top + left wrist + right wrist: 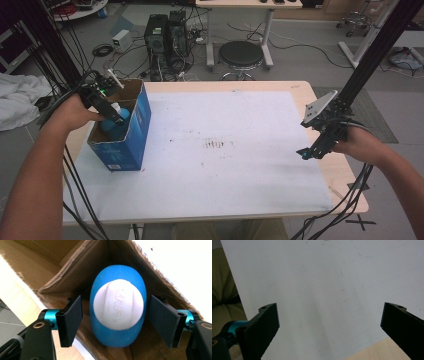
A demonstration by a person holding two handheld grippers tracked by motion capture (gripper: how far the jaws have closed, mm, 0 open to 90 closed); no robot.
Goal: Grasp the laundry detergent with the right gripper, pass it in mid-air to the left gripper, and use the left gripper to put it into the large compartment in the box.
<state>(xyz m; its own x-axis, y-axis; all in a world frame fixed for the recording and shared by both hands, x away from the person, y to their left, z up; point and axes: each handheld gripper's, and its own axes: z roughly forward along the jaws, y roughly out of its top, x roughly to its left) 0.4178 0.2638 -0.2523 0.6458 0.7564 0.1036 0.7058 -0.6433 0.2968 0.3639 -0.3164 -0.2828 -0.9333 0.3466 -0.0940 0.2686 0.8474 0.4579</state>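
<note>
Blue bottle [117,306] w/ a round white cap is seen lying inside the cardboard box [134,131], tucked into a corner where the brown inner walls meet; in the left gripper view its cap end faces the camera. The box, blue on the outside and open at the top, is stood at the left edge of the white sheet [215,145] that covers the wooden table [345,175]. The left gripper [116,320] is reached down into the box, jaws set either side of the bottle w/ a visible gap on each side, so pads are not pressed on it: jaws apart, nothing gripped. The right gripper [329,327] is held over the sheet's right side, near the table edge, well apart from box and bottle; its jaws are spread wide w/ nothing between them but bare sheet. Each gripper is carried by a hand entering from the bottom of the high view.
</note>
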